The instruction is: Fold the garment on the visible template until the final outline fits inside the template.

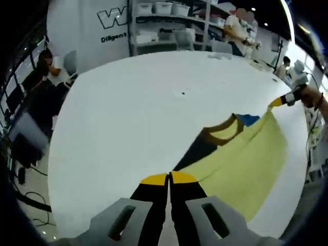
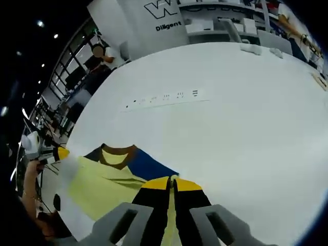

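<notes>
A yellow-green garment [image 1: 246, 164] with a brown collar [image 1: 221, 128] and blue patches [image 1: 249, 120] stretches over the white table [image 1: 133, 118]. My left gripper [image 1: 168, 178] is shut on one edge of it, jaws pressed together. In the same view, my right gripper [image 1: 285, 99] is shut on the far corner, held by a hand. In the right gripper view, my right gripper [image 2: 171, 182] is shut on the garment [image 2: 97, 184] near its blue part [image 2: 146, 166]. The collar [image 2: 117, 151] lies beyond it, and the left gripper [image 2: 55, 152] pinches the opposite corner.
A strip of small dark marks [image 2: 164, 97] lies across the table, and a single dark speck [image 1: 183, 93] sits mid-table. People stand by the table's left edge [image 1: 48, 77] and at the back [image 1: 238, 28]. Shelves with bins [image 1: 164, 20] and a white banner [image 2: 164, 20] stand behind.
</notes>
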Demonstrator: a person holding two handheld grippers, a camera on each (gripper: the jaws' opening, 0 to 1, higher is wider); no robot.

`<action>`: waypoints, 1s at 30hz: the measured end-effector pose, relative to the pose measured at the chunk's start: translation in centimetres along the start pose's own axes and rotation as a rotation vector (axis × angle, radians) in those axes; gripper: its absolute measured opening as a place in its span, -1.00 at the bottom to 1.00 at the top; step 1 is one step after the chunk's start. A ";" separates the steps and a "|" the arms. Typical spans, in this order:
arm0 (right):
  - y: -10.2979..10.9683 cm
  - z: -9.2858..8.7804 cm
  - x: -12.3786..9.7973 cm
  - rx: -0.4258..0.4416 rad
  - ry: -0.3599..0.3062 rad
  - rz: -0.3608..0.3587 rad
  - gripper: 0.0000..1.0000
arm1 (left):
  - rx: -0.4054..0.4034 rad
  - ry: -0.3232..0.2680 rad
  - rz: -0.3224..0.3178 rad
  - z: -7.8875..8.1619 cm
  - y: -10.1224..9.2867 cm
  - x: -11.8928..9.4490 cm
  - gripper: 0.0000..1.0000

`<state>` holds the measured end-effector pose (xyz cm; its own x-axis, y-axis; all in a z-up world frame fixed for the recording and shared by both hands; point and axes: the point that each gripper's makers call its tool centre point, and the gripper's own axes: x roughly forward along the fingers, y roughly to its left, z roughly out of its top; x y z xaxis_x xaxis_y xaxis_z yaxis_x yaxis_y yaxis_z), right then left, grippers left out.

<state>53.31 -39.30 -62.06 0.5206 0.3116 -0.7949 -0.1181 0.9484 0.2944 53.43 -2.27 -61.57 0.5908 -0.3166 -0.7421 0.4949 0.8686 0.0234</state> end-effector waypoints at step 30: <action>-0.3 -0.8 1.7 0.037 -0.023 0.042 -1.00 | 0.662 -0.055 -0.148 -1.9 -2.3 3.2 -0.43</action>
<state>53.52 -38.99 -63.90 0.5353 0.3496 -0.7689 -0.1094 0.9314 0.3472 52.99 -4.53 -65.25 0.5096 -0.4482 -0.7345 0.8484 0.4042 0.3419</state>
